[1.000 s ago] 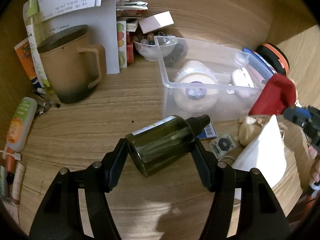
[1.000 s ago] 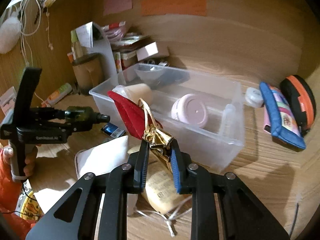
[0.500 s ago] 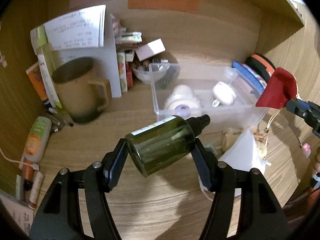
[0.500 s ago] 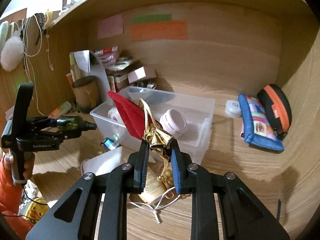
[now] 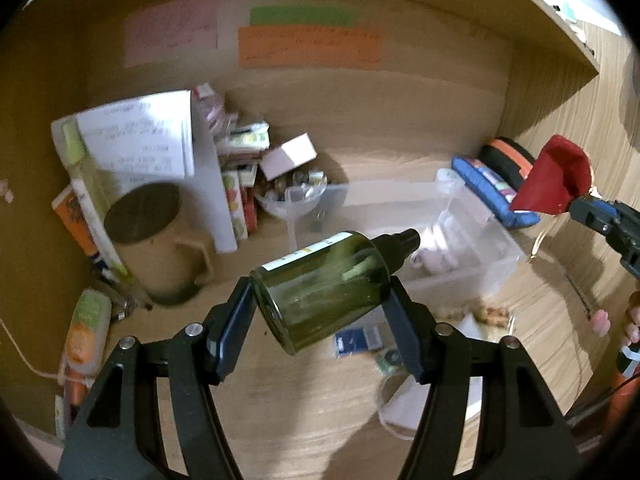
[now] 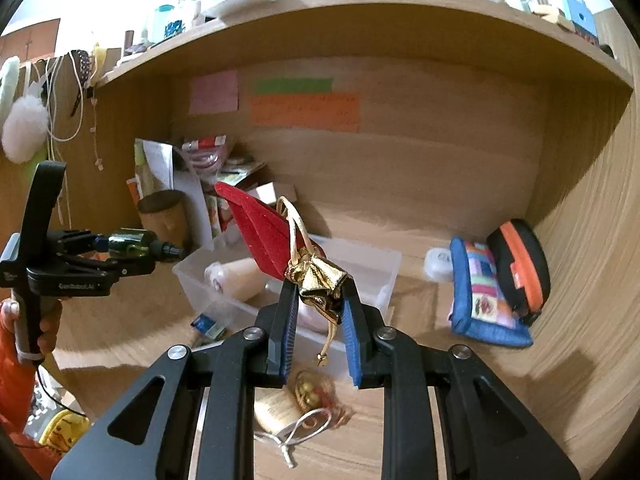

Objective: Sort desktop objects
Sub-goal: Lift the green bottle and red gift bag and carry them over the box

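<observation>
My left gripper (image 5: 320,300) is shut on a dark green spray bottle (image 5: 328,280) with a black cap, held on its side well above the desk; it also shows in the right wrist view (image 6: 132,244). My right gripper (image 6: 318,304) is shut on the gold neck of a red drawstring pouch (image 6: 260,228), held in the air above the clear plastic bin (image 6: 384,292). The pouch (image 5: 556,180) shows at the right of the left wrist view. The bin (image 5: 472,276) holds round white and pink containers.
A brown mug (image 5: 152,240), papers, small boxes and a bowl stand at the back left. A blue pouch (image 6: 484,292) and a black-orange case (image 6: 520,268) lie at the right. A cream pouch (image 6: 288,404) with cord and a white bag (image 5: 440,396) lie in front of the bin.
Both grippers have lifted higher and drawn back from the desk with their objects. The bin and clutter look smaller and lower. Both grips are unchanged.
</observation>
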`<state>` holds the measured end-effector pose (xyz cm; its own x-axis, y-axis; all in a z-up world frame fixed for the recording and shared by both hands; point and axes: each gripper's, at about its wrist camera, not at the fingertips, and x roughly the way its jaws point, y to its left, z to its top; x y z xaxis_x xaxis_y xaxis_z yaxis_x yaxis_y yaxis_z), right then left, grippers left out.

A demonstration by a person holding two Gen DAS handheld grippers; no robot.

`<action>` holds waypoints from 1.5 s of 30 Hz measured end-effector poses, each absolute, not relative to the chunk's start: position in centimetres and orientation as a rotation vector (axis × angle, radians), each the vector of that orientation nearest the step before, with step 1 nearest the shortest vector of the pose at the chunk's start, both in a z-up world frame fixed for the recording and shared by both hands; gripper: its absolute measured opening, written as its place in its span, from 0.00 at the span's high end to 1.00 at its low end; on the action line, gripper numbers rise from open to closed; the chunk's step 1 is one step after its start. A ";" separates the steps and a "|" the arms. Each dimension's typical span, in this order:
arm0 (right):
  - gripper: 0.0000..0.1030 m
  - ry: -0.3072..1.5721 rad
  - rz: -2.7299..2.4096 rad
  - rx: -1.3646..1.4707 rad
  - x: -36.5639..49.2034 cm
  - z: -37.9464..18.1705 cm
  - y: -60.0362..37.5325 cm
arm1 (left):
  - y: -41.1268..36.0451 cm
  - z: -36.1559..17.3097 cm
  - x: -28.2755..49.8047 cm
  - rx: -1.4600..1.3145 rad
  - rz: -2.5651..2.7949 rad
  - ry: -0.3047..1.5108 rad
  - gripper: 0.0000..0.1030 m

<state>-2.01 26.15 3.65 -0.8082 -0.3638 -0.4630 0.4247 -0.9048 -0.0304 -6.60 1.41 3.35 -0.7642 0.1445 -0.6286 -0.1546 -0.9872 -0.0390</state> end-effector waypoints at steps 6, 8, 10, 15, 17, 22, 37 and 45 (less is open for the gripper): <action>0.81 0.182 -2.654 0.616 -3.8 4.6 26.1 | 2.3 4.8 -8.4 -0.960 2.807 0.046 0.38; 0.82 0.186 -2.658 0.612 -4.5 4.8 26.0 | 2.5 5.2 -9.2 -0.955 2.803 0.048 0.38; 0.81 0.184 -2.660 0.609 -5.2 4.9 26.0 | 2.7 5.4 -9.9 -0.953 2.806 0.058 0.38; 0.81 0.175 -2.663 0.606 -6.8 5.2 25.4 | 3.4 5.6 -11.9 -0.960 2.807 0.082 0.38; 0.81 0.173 -2.662 0.609 -7.5 5.1 25.0 | 3.6 5.6 -12.5 -0.966 2.801 0.083 0.38; 0.81 0.161 -2.655 0.633 -8.9 4.4 24.2 | 4.2 5.1 -14.4 -0.989 2.786 0.092 0.38; 0.81 0.155 -2.624 0.817 -14.3 -0.1 23.6 | 6.1 1.0 -19.6 -1.129 2.724 0.131 0.38; 0.81 0.195 -2.605 0.908 -15.4 -2.4 23.7 | 7.2 -1.6 -20.9 -1.194 2.674 0.157 0.38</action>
